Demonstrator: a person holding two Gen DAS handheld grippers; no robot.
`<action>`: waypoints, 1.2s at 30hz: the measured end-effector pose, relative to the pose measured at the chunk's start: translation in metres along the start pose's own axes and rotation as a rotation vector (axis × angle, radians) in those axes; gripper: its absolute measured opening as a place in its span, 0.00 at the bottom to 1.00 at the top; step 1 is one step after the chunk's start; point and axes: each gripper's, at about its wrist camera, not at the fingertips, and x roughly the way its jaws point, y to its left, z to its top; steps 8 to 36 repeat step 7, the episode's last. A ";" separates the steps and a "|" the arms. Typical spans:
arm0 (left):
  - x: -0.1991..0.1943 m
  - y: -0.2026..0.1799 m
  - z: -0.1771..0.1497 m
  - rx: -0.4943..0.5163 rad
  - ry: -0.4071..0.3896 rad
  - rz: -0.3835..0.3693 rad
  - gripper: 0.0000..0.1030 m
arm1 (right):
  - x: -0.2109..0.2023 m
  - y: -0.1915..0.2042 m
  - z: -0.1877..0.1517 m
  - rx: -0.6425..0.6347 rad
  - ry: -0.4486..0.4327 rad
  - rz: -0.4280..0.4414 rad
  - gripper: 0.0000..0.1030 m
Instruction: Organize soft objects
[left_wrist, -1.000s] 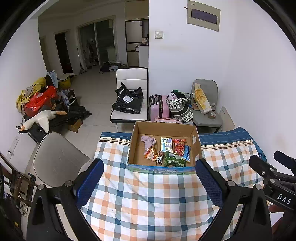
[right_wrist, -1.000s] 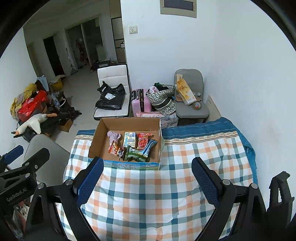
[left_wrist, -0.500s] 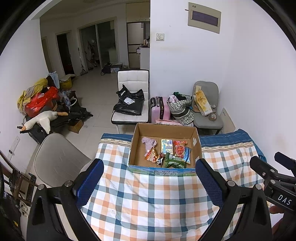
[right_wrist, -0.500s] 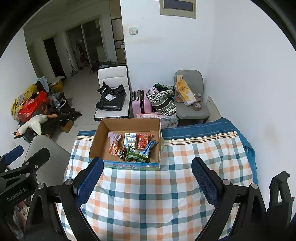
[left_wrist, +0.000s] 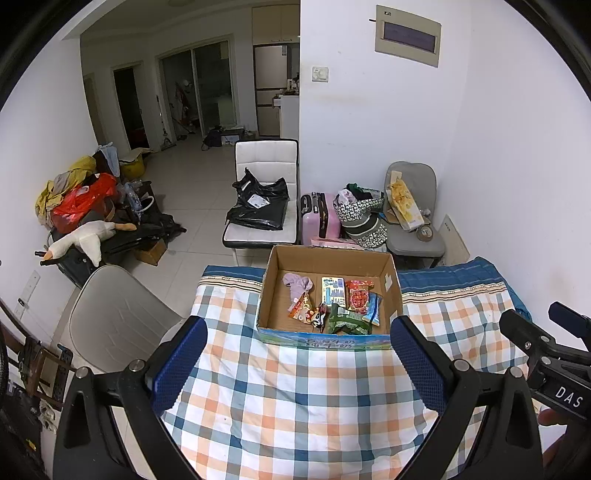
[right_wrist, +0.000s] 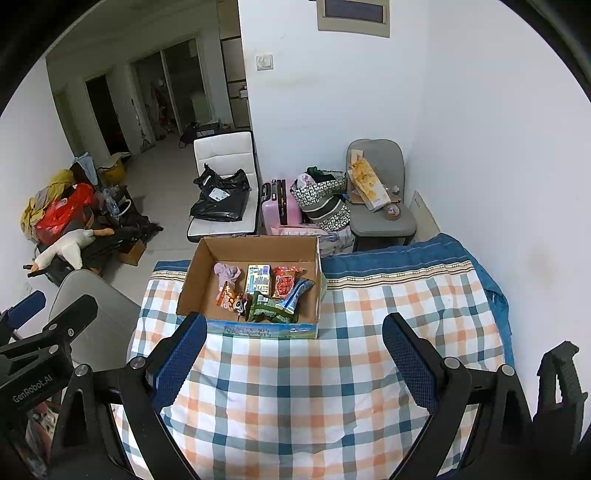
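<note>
Left gripper (left_wrist: 297, 354) held above the near part of a table covered in a checked cloth (left_wrist: 295, 398); jaws spread wide, blue pads (left_wrist: 181, 363) on the inner faces, nothing between them; right gripper (right_wrist: 293, 354) likewise spread wide and empty, hanging over the same cloth; each gripper shows at the edge of the other's view, the right one at the right edge of the left wrist view with a fingertip of the person's hand (left_wrist: 550, 417) below it; cardboard box (left_wrist: 328, 258) sits open at the far edge of the table, roughly mid-width, its near wall printed blue and green; inside the box, soft items and packets lie clustered toward the near right corner, the left part of the box floor bare; a lilac cloth bundle (left_wrist: 297, 284) at the back left of the cluster; a pale blue and yellow packet (left_wrist: 333, 291) beside it; a red snack packet (left_wrist: 359, 297) to the right of that; a blue packet (left_wrist: 373, 314) against the right side; a green packet (left_wrist: 345, 321) touching the near wall; a small orange packet (left_wrist: 301, 310) in front of the lilac bundle; cloth's far edge is a blue striped band (left_wrist: 454, 273); beyond the table, a white chair (left_wrist: 266, 162) carrying a black bag (left_wrist: 258, 203), a pink suitcase (left_wrist: 319, 218), a grey chair (left_wrist: 413, 236) by the wall; a plush goose (left_wrist: 79, 240) on a heap at the left wall.
</note>
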 end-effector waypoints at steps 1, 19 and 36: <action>-0.001 0.000 0.000 -0.002 -0.001 0.002 0.99 | 0.000 0.000 0.000 0.000 -0.001 0.000 0.95; -0.002 0.000 0.000 -0.003 -0.005 0.003 0.99 | -0.001 -0.001 0.000 0.001 -0.001 0.001 0.95; -0.002 0.000 0.000 -0.003 -0.005 0.003 0.99 | -0.001 -0.001 0.000 0.001 -0.001 0.001 0.95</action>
